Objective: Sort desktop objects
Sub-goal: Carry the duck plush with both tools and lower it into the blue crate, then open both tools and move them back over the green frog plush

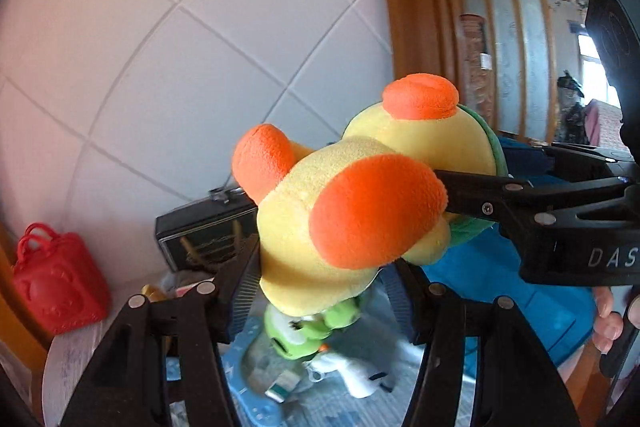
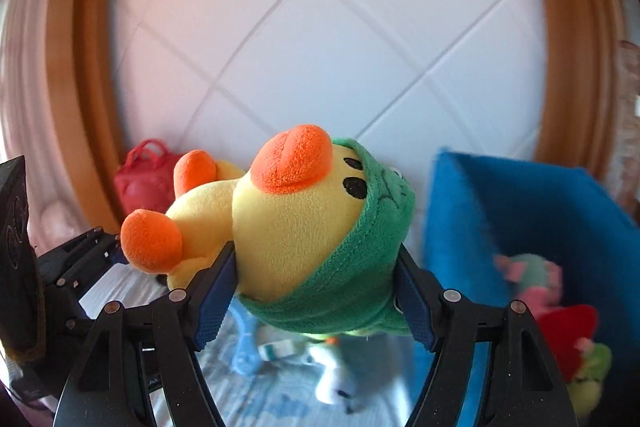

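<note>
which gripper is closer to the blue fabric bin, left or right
Right. The right gripper, clamped on the plush duck's hooded head, sits just beside the blue bin. The left gripper holds the duck's body, on the far side from the bin.

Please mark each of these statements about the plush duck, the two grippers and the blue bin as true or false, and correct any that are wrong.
1. Both grippers grip the plush duck at once. True: the right gripper clamps its hooded head, and the left gripper clamps its body.
2. The duck wears a red hood. False: the hood is green.
3. The duck lies on the table. False: it is held up in the air, above the clutter below.
4. The blue bin already holds soft toys. True: several plush toys lie inside it.
5. A red bag stands against the wall. True.
</note>
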`<state>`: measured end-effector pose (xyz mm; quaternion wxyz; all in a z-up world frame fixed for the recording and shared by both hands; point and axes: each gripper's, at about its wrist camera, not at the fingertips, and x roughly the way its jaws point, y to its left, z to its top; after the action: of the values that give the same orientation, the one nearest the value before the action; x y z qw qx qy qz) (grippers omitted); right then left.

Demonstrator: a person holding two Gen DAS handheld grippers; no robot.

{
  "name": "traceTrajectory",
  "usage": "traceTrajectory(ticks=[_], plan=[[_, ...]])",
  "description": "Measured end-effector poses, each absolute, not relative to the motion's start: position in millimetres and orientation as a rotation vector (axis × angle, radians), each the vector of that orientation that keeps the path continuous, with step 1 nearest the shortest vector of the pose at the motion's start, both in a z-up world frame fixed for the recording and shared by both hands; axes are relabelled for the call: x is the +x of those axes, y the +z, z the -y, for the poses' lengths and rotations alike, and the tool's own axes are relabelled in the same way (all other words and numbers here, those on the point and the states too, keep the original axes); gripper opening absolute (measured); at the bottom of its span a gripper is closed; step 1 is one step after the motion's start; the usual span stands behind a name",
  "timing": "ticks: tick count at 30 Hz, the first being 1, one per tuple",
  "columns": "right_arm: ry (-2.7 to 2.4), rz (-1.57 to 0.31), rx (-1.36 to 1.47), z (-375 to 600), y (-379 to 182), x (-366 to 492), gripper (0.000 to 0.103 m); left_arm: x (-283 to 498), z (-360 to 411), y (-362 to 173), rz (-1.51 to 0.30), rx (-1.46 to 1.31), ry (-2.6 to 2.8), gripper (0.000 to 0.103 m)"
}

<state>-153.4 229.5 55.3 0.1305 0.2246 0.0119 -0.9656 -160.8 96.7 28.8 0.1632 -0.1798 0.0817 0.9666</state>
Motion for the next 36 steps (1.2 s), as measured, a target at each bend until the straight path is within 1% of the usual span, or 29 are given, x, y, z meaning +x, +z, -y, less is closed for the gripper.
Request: traceTrajectory(ticks=[3,5,9,12,16,19,25,27,28,29,30,32,33,36], plan=[[-2.934,0.001,0.631,-288,67,-130,0.073,-157,-157,36,-0.264,-0.478,2.656,0.057],[-2.997,0.028,0.640,-321,68,-120,0.073,-154,-198,43,-0.277,-0.492,2.597,0.057],[-3.100,0.101,0.692,-387,63,-100,0.073,-147,-280,38,-0.347,-0.555,2.499,0.057],[-3.136,0.156,0.739,-428,54,-92,0.073,-144,-318,28,-0.406,-0.612,2.448,0.057],[-3.138,0.238,0.787,-467,46,-88,0.074,-127,-372,30,-0.473,-0.661,2.405,0.057],[-3.131,0.278,0.802,-489,41,-86,0.073,-121,-385,32,-0.531,-0.659,2.439,0.057],[-3.162,0.261,0.849,-508,35,-87,0.073,-129,-380,33,-0.483,-0.710,2.479,0.057],[-3.171,0.243,0.867,-507,33,-89,0.075,-129,-375,33,-0.452,-0.717,2.488,0.057],[-3.176,0.233,0.876,-505,31,-89,0.081,-128,-371,32,-0.434,-0.716,2.493,0.057],[-3.178,0.225,0.884,-505,29,-90,0.089,-130,-366,32,-0.416,-0.710,2.499,0.057],[-3.181,0.214,0.891,-505,28,-91,0.092,-128,-360,34,-0.393,-0.701,2.507,0.057],[-3.193,0.191,0.903,-502,27,-91,0.101,-128,-348,36,-0.347,-0.683,2.524,0.061],[-3.200,0.180,0.903,-500,27,-90,0.103,-127,-339,38,-0.315,-0.666,2.543,0.063],[-3.211,0.167,0.902,-490,29,-87,0.103,-119,-309,47,-0.230,-0.604,2.607,0.064]])
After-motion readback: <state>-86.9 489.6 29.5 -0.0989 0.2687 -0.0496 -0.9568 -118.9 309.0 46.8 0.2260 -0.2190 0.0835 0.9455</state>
